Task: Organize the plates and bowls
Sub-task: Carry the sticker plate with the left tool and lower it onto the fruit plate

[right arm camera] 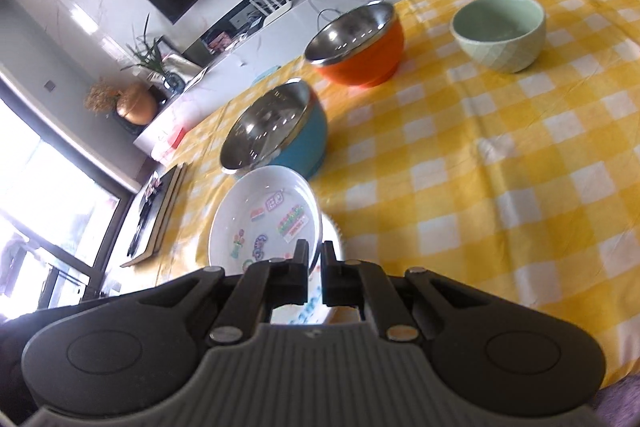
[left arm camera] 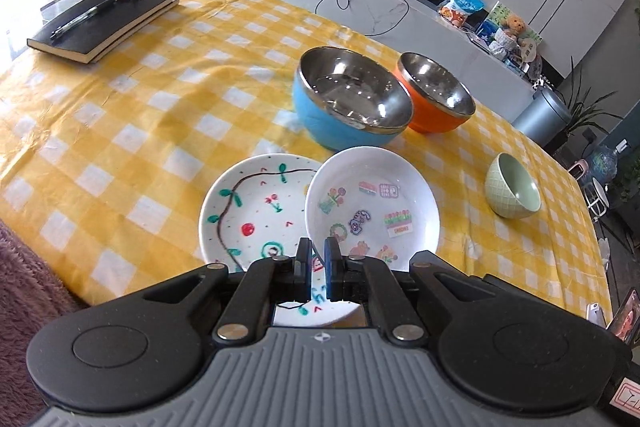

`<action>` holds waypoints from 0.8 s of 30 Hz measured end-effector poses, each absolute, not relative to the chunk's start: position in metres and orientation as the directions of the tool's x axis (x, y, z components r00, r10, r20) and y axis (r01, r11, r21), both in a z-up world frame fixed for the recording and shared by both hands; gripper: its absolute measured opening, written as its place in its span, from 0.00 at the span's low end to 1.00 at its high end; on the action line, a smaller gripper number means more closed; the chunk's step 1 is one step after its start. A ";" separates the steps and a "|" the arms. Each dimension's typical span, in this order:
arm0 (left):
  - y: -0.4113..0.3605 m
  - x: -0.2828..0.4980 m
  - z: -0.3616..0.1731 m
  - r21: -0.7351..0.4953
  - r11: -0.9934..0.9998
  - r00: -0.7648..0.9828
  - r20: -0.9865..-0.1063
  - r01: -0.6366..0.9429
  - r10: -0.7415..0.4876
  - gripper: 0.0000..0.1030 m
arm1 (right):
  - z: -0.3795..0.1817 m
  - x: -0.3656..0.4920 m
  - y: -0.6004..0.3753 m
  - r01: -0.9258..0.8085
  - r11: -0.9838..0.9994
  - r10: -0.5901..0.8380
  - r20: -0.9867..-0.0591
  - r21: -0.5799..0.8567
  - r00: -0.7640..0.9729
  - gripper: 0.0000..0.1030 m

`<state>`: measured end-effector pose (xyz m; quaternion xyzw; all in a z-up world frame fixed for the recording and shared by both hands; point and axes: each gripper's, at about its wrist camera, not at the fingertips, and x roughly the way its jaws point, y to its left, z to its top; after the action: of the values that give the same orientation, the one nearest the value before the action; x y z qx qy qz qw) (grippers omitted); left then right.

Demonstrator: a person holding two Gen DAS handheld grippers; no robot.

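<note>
Through my left wrist camera, my left tool [left arm camera: 318, 251] has its fingers drawn close, pinching the near rim of the sticker plate [left arm camera: 372, 203], which is tilted up and leans over the right edge of the hand-painted plate [left arm camera: 256, 215]. The painted plate lies flat on the yellow checked surface [left arm camera: 140, 115], at 11 o'clock from my fingertips and running under them. At 12 o'clock beyond the plates sits the blue steel-lined bowl [left arm camera: 352, 99], with the orange steel-lined bowl [left arm camera: 436, 91] touching it at 1 o'clock. The small green bowl [left arm camera: 514, 191] stands apart at 2 o'clock. Far off at 10 o'clock a black notebook [left arm camera: 104, 21] carries a pen [left arm camera: 82, 17].

Through my right wrist camera, my right tool [right arm camera: 316, 251] is nearly pressed together, gripping a thin white plate rim; I cannot tell which plate's. The sticker plate [right arm camera: 266, 219] rises at 11 o'clock, just beyond my fingertips. The blue bowl [right arm camera: 276, 131] is at 11 o'clock behind it, the orange bowl [right arm camera: 356, 43] near 12 o'clock, and the green bowl [right arm camera: 500, 31] at 1 o'clock, well apart.
</note>
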<state>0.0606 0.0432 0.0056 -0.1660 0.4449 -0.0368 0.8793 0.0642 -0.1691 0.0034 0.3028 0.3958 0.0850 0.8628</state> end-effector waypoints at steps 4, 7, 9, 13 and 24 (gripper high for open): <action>0.053 0.059 -0.001 -0.321 0.941 0.594 -0.779 -0.104 -0.200 0.06 | -0.001 0.063 -0.158 0.048 0.817 0.406 -0.633 0.574 0.659 0.03; 0.056 0.060 -0.004 -0.317 0.942 0.592 -0.782 -0.108 -0.195 0.06 | -0.004 0.064 -0.154 0.032 0.821 0.414 -0.633 0.570 0.654 0.03; 0.056 0.060 -0.006 -0.310 0.945 0.591 -0.783 -0.105 -0.191 0.06 | -0.008 0.066 -0.154 0.033 0.820 0.420 -0.638 0.572 0.646 0.03; 0.058 0.063 -0.012 -0.307 0.946 0.579 -0.792 -0.106 -0.192 0.06 | -0.015 0.070 -0.152 0.046 0.819 0.420 -0.652 0.573 0.632 0.03; 0.070 0.068 -0.020 -0.308 0.939 0.559 -0.810 -0.151 -0.176 0.06 | -0.025 0.081 -0.143 0.036 0.807 0.453 -0.658 0.589 0.602 0.04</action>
<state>0.0676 0.0702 -0.0195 -0.1740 0.4693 -0.0070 0.8657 0.0813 -0.1431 -0.0253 0.2850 0.4288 0.1228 0.8484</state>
